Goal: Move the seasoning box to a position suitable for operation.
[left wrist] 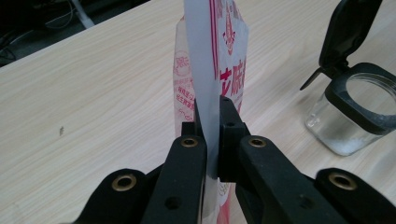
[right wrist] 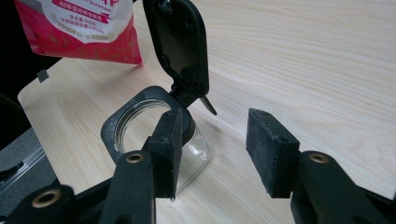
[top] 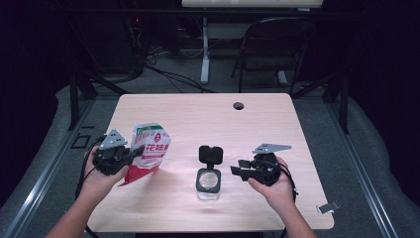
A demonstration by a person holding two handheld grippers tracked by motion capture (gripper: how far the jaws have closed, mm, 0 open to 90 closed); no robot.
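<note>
1. The left gripper (top: 132, 154) is sitting at about eight o'clock on the table (top: 257, 119), and its jaws are clamping the edge of a red and white bag (top: 148, 151).
2. In the left gripper view the two black pads (left wrist: 232, 126) are pressing flat against the thin white side of the bag (left wrist: 205, 70), with the bag standing upright between them.
3. The bag is hanging tilted in the high view, its lower corner pointing down toward seven o'clock, just beside the left hand (top: 96, 173).
4. The glass jar (top: 208, 182) is standing near six o'clock on the table, with its black hinged lid (top: 210, 153) flipped up and leaning toward twelve o'clock.
5. The right gripper (top: 236, 170) is resting at about four o'clock, just beside the jar, with its jaws standing apart and gripping nothing.
6. In the right gripper view the jar (right wrist: 140, 126) is showing behind the left-hand pad (right wrist: 167, 149), and bare wood is lying between the pads.
</note>
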